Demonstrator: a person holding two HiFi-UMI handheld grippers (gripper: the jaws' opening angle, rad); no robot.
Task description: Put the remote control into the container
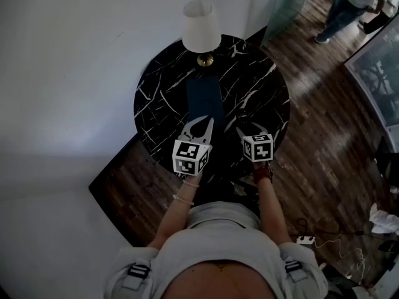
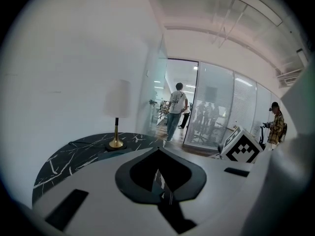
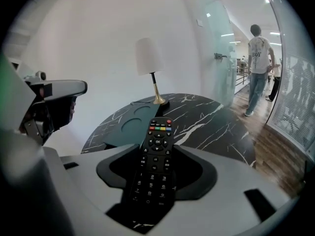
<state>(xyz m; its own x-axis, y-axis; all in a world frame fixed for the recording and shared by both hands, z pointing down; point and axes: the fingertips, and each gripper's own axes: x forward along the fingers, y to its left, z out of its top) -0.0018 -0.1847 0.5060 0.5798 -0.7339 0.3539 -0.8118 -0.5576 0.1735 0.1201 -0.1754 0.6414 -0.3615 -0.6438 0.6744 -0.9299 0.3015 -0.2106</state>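
Right gripper view: right gripper (image 3: 157,149) clamped on remote control (image 3: 153,173) above black table (image 3: 211,124); left gripper (image 2: 158,151) closed, empty.

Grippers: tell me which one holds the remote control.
The right gripper: the remote control sits clamped between its jaws. The left gripper has its jaws closed on nothing.

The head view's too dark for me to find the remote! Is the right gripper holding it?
Observer: Yes, the right gripper view shows the right gripper shut on the remote control, buttons up.
Operator: What about the left gripper?
Observer: The left gripper has its jaws together, nothing between them.
Operator: Is the container flat?
Observer: No, the container has round hollows in its top.
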